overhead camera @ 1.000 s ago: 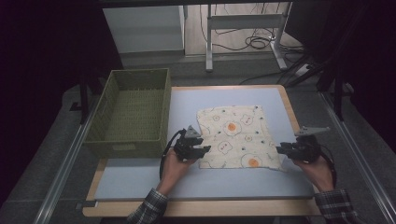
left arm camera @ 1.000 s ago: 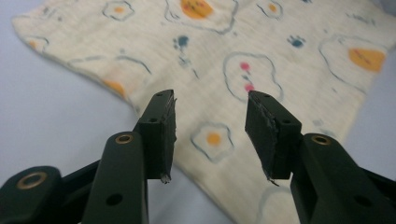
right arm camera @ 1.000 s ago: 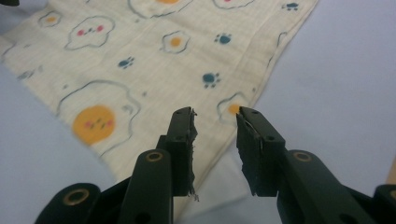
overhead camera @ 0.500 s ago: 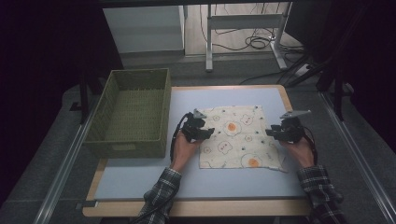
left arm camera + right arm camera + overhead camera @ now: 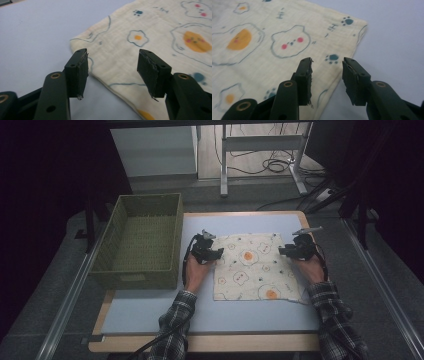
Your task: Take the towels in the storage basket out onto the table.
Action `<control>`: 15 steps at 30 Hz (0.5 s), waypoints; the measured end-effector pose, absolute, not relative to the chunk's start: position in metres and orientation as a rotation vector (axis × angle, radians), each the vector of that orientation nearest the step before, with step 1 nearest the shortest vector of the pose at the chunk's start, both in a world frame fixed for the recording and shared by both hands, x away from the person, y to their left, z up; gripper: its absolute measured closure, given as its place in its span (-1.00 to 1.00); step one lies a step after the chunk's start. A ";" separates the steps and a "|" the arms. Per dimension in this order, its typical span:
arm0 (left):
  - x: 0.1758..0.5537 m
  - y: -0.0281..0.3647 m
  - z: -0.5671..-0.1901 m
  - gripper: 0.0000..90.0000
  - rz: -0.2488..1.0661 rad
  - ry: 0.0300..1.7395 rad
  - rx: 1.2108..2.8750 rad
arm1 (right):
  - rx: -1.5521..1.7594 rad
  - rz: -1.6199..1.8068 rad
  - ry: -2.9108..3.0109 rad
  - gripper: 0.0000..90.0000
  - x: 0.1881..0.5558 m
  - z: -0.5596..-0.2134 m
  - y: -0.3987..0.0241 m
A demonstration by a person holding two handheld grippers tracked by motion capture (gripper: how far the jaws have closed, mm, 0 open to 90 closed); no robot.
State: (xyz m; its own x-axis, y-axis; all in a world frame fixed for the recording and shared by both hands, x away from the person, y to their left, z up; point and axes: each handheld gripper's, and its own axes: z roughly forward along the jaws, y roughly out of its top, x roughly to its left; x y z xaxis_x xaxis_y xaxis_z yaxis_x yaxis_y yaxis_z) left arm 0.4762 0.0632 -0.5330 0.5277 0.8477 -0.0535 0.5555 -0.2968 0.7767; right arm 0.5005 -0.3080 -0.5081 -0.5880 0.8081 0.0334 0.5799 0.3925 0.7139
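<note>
A cream cloth (image 5: 255, 267) printed with fried eggs and bear faces lies flat on the pale blue mat (image 5: 150, 312). My left gripper (image 5: 212, 252) hovers at the cloth's left edge near its far corner. In the left gripper view the left gripper (image 5: 113, 57) is open, its jaws just widened, with the cloth (image 5: 155, 30) edge lying below the gap and no pad touching it. My right gripper (image 5: 287, 251) is at the right edge near the far corner. In its own view the right gripper (image 5: 327, 62) is open, jaws just widened, straddling the edge of the cloth (image 5: 262, 57) untouched.
A green woven basket (image 5: 142, 240), with nothing in it, stands left of the mat, close to my left hand. Bare mat runs along the near side of the cloth. Beyond the table are metal table legs (image 5: 223, 165) and cables on the floor.
Both hands have moved away from the person, from the cloth's near corners up its side edges toward the far corners. The cloth lies as before.
</note>
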 end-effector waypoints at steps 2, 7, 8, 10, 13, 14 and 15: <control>0.482 0.064 -0.534 -0.03 0.494 1.156 1.993 | 1.224 0.998 2.305 0.32 0.508 -0.509 -0.307; 0.492 0.066 -0.539 0.07 0.487 1.194 1.969 | 1.247 0.987 2.260 0.41 0.527 -0.511 -0.305; 0.494 0.066 -0.539 0.07 0.491 1.199 1.980 | 1.249 0.998 2.250 0.41 0.530 -0.512 -0.305; 0.497 0.067 -0.538 0.13 0.505 1.204 1.967 | 1.260 1.009 2.236 0.44 0.536 -0.513 -0.303; 0.504 0.067 -0.537 0.17 0.513 1.220 1.960 | 1.277 1.005 2.216 0.48 0.544 -0.515 -0.302; 0.504 0.067 -0.537 0.18 0.513 1.220 1.960 | 1.277 1.005 2.216 0.48 0.544 -0.515 -0.302; 0.508 0.067 -0.536 0.19 0.520 1.228 1.967 | 1.284 0.990 2.200 0.52 0.549 -0.517 -0.300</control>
